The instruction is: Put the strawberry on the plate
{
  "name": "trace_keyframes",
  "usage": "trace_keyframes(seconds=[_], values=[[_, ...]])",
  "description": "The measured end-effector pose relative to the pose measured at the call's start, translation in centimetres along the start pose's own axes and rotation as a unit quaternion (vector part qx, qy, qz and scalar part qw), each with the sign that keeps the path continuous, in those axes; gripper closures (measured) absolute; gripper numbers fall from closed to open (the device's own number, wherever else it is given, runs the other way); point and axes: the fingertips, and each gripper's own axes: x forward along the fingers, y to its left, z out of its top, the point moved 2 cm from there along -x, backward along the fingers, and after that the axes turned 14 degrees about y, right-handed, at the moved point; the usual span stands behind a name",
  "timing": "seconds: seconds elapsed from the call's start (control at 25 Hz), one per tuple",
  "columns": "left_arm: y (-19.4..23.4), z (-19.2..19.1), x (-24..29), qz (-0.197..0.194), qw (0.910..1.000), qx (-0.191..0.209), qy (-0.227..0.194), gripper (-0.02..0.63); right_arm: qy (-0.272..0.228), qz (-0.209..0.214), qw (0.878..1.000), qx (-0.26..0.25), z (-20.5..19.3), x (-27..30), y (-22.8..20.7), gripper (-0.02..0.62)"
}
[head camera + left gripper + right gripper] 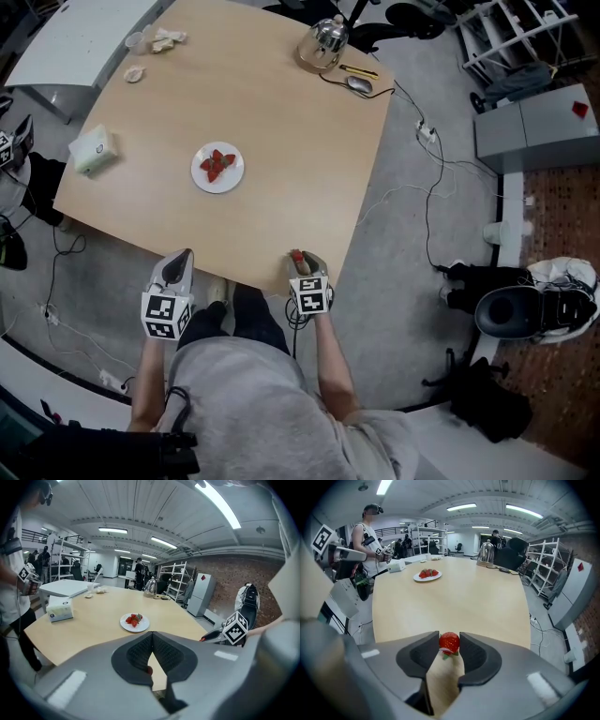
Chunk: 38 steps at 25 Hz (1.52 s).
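The right gripper [302,262] sat at the bottom centre of the head view, over the near edge of the wooden bench [281,131]. Its jaws were closed narrowly on a single red strawberry [449,642], which spanned the gap between the two jaw tips and touched both, its green leaves pointing down. The left gripper [180,259] hovered at the lower left, just past the same bench edge. Its pads [140,651] met at the tips with nothing between them.

The white plate [201,178] lay well apart from both grippers, near the middle of the bench and slightly left of centre. It already carried a small cluster of strawberries [217,165]. A pale green tissue box [94,148] rested near the left edge of the bench. At the top of the frame a shiny metal kettle [328,37] stood near the far edge, with a computer mouse [359,85] just to its lower right.
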Motion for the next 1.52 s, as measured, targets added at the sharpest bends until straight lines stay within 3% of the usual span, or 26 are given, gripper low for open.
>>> trace_keyframes(seconds=[0.36, 0.8, 1.04, 1.52], values=[[1.8, -0.2, -1.4, 0.026, 0.9993, -0.022, -0.015, 0.586, -0.046, 0.016, 0.998, -0.051, 5.6, -0.6, 2.3, 0.454], [4.1, -1.6, -3.3, 0.079, 0.9938, -0.070, -0.037, 0.586, -0.089, 0.044, 0.986, -0.134, 13.1, 0.4, 5.7, 0.454], [4.8, -2.2, -4.7, 0.104, 0.9886, -0.099, -0.046, 0.586, -0.094, 0.044, 0.975, -0.196, 17.1, 0.9, 7.6, 0.454], [6.3, -2.8, -7.1, 0.161, 0.9748, -0.143, -0.058, 0.586, -0.107, 0.072, 0.961, -0.246, 23.7, 3.2, 10.1, 0.454]])
